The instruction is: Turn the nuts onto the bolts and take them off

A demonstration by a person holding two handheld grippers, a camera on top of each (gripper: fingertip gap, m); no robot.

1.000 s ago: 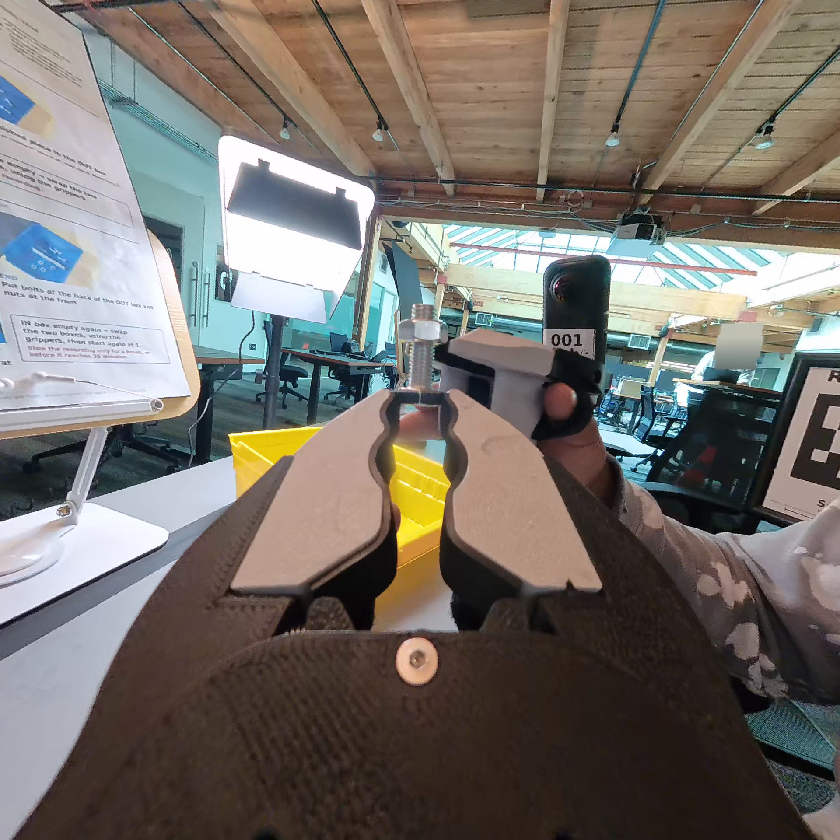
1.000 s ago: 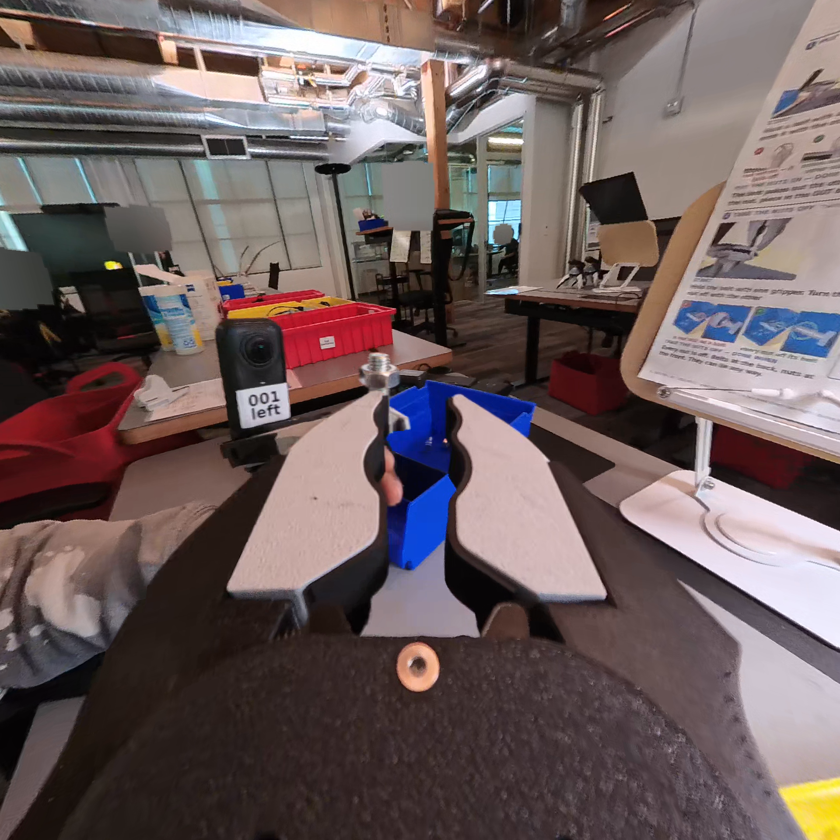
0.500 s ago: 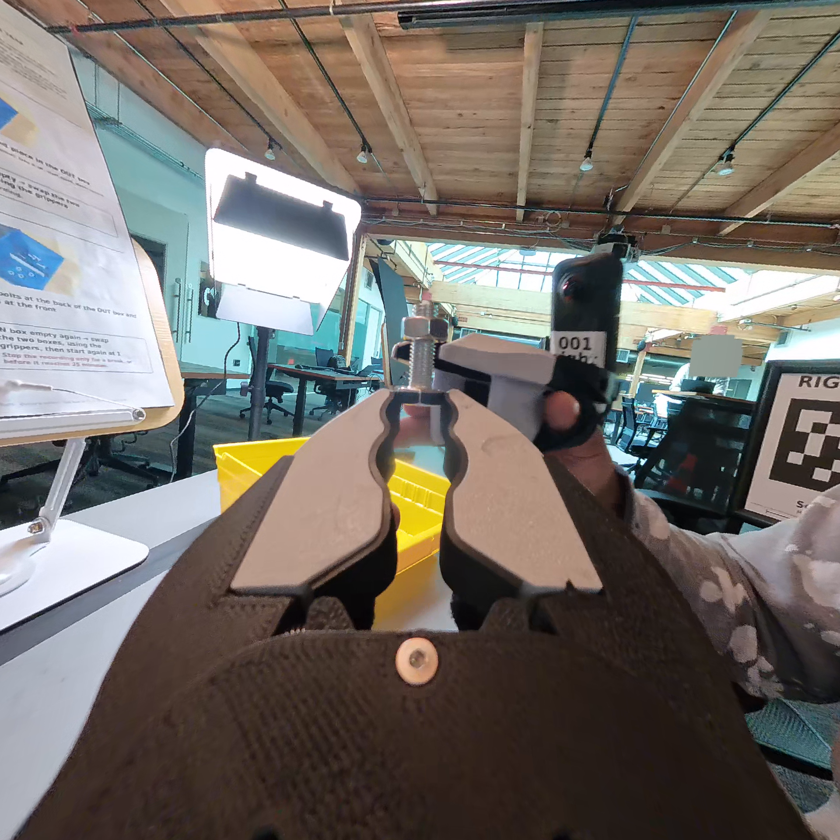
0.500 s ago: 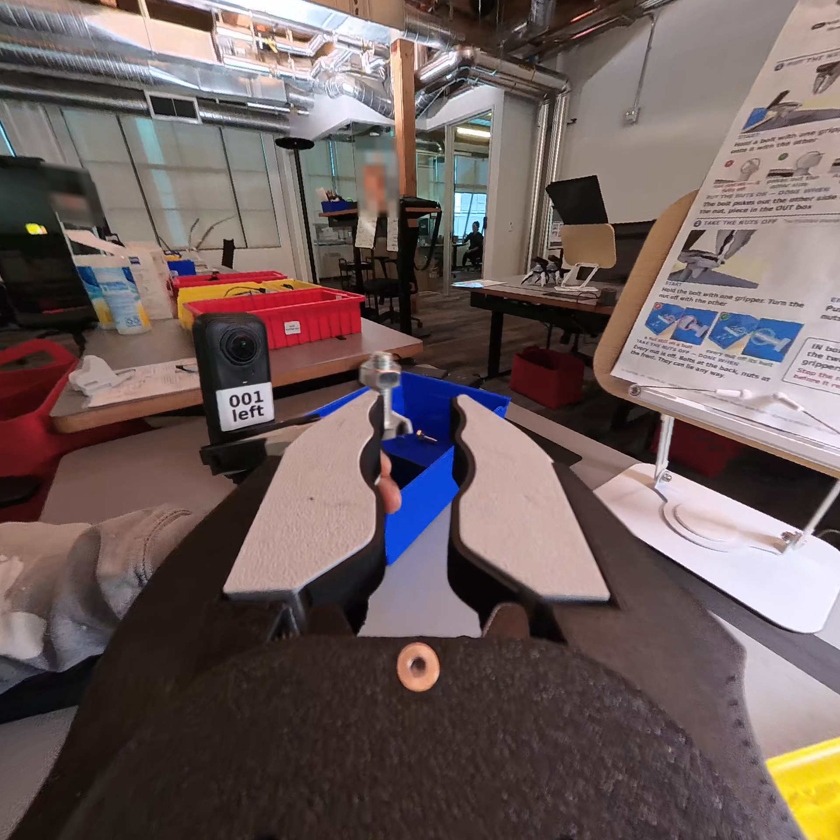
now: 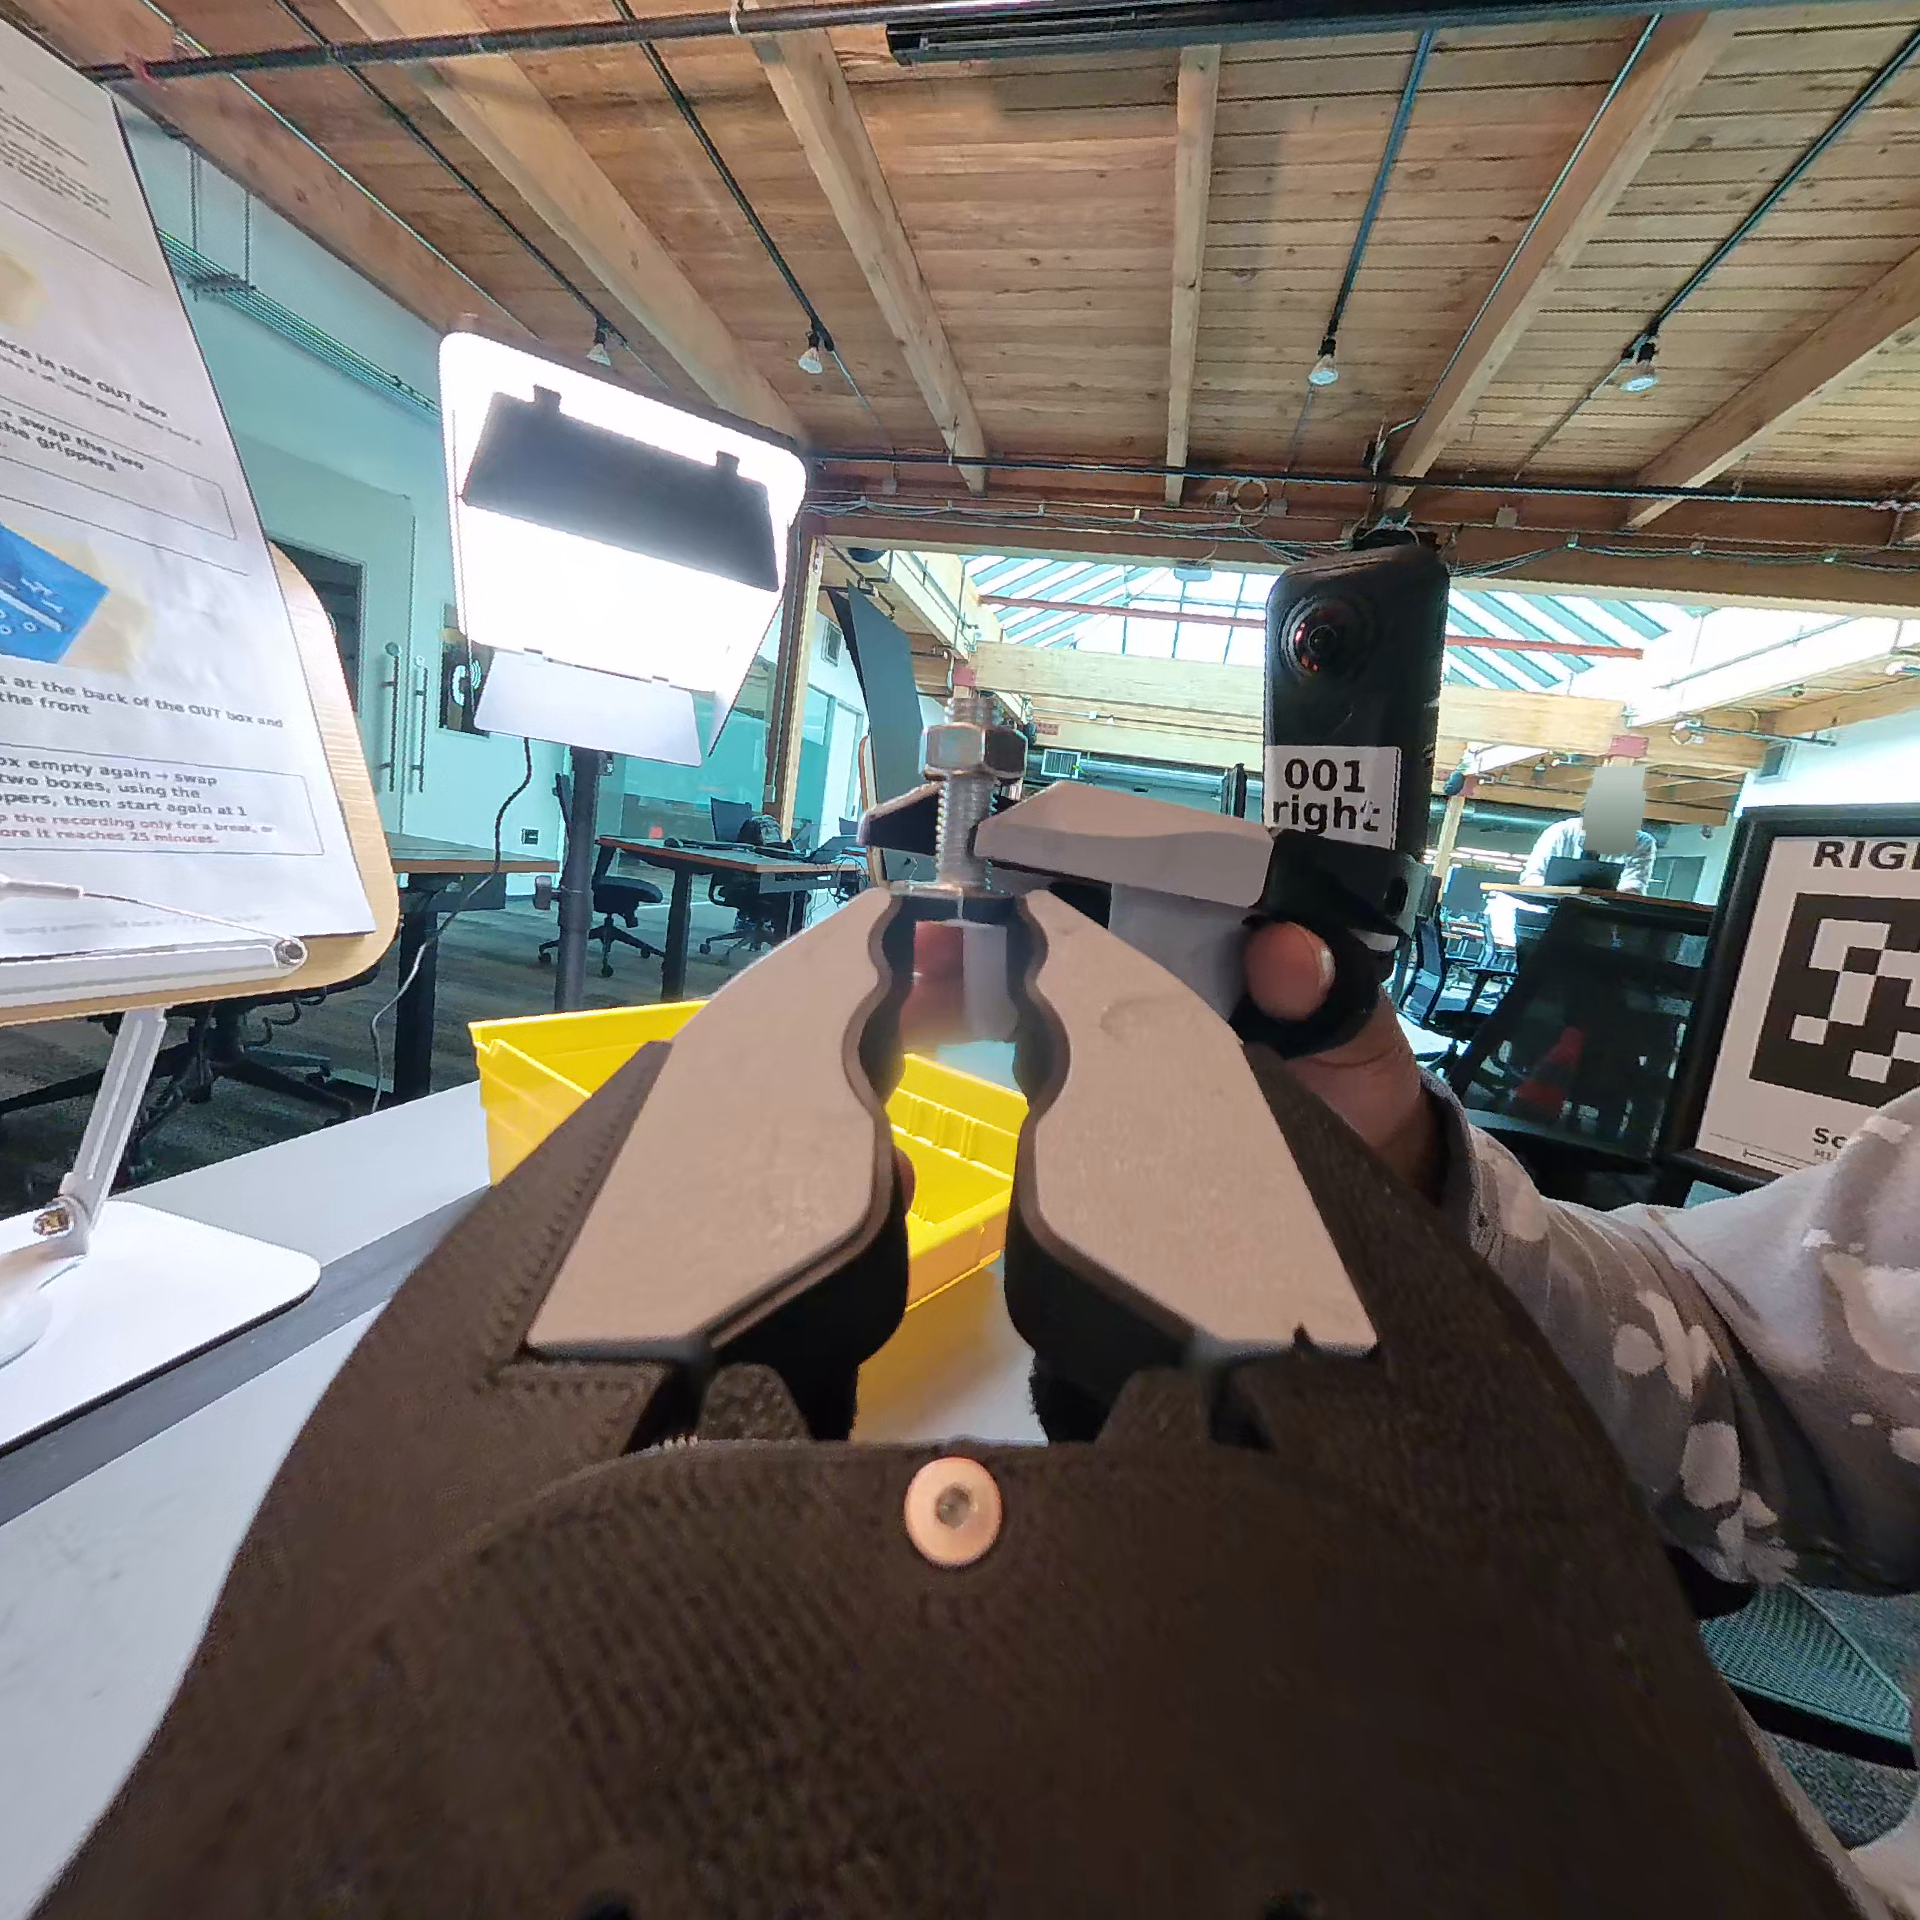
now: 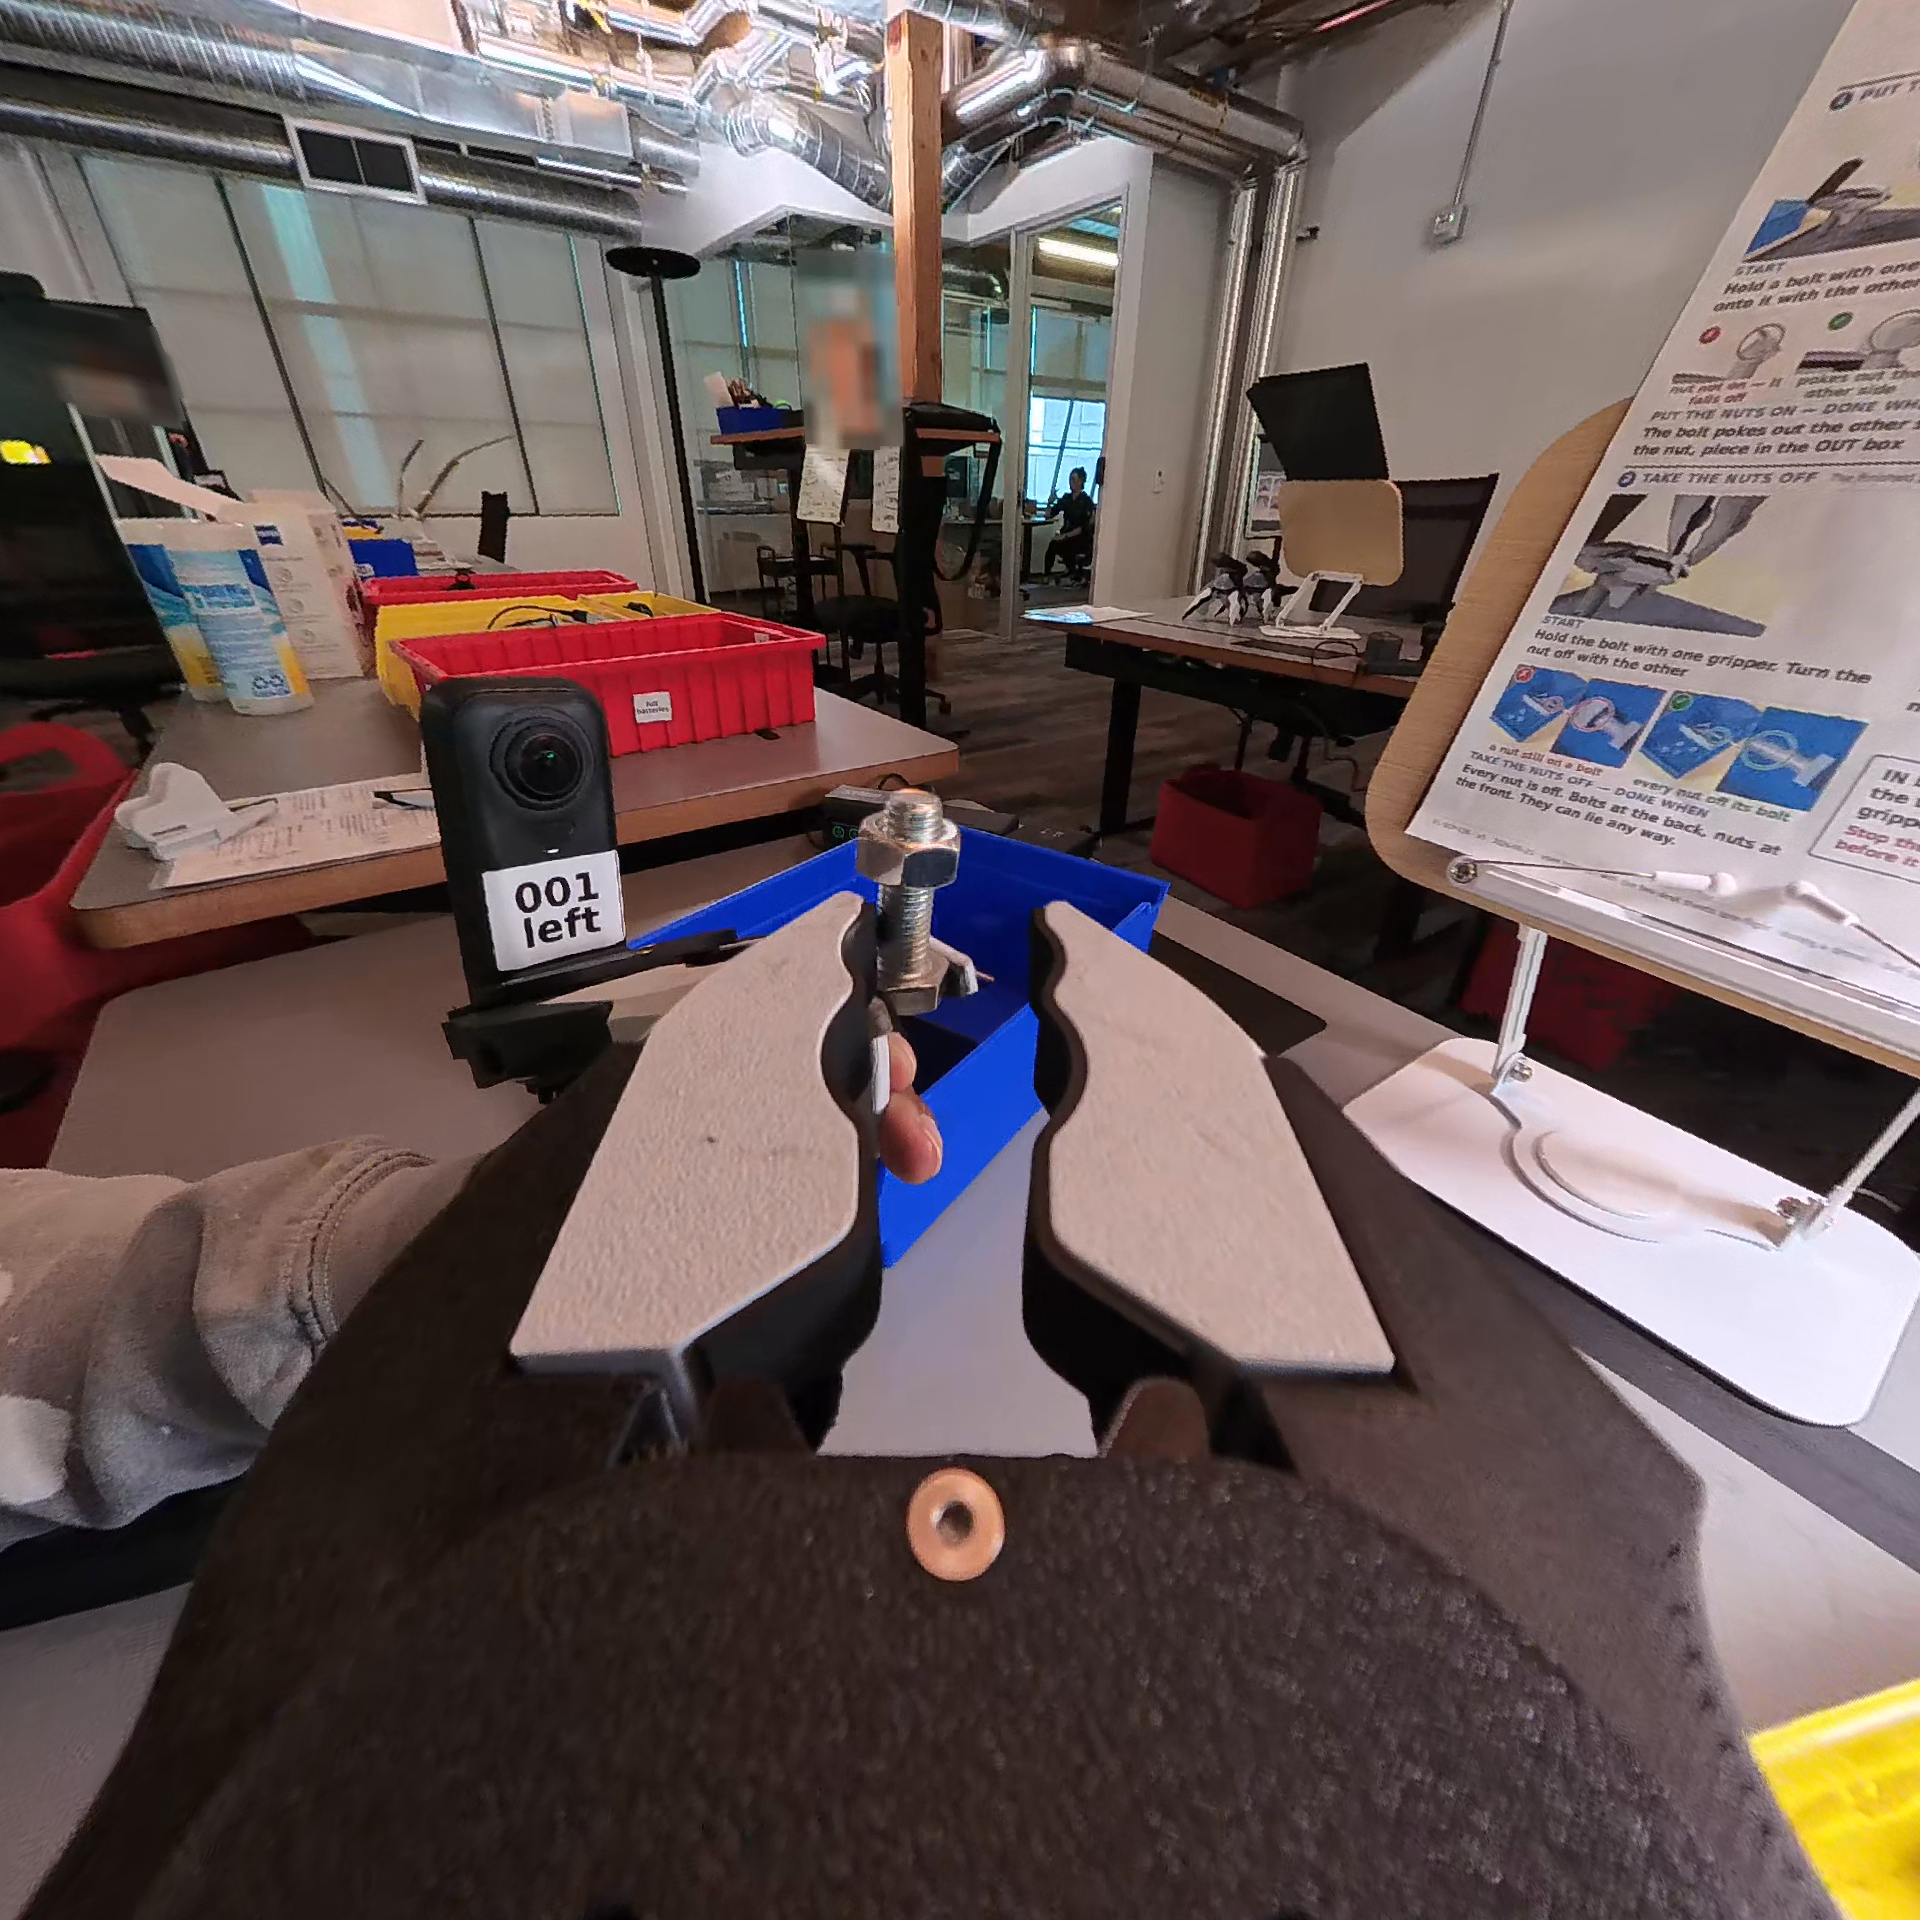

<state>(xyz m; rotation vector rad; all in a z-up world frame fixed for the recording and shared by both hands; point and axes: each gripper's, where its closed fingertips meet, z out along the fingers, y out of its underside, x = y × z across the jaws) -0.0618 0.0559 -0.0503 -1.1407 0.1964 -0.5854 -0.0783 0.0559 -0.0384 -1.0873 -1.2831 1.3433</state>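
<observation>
A steel bolt (image 5: 954,847) stands upright with a hex nut (image 5: 974,748) near its top end. My left gripper (image 5: 951,914) is shut on the bolt's head and holds it in the air. My right gripper (image 6: 951,925) is open. Its fingers flank the bolt's shaft (image 6: 906,930) just under the nut (image 6: 907,842), with the shaft close to its left finger. The right gripper also shows in the left wrist view (image 5: 940,831), coming in from the right. The left gripper's tips (image 6: 914,992) show in the right wrist view under the bolt.
A yellow bin (image 5: 582,1070) stands on the grey table beyond the left gripper. A blue bin (image 6: 1091,904) stands beyond the right gripper. An instruction board on a white stand (image 6: 1662,1247) is at the table's edge. A marker sign (image 5: 1829,987) stands at the right. My left and right fingertips are right by each other.
The right gripper has moved in toward the bolt, so the shaft now sits between its open fingers. The left gripper keeps its hold and has tilted slightly.
</observation>
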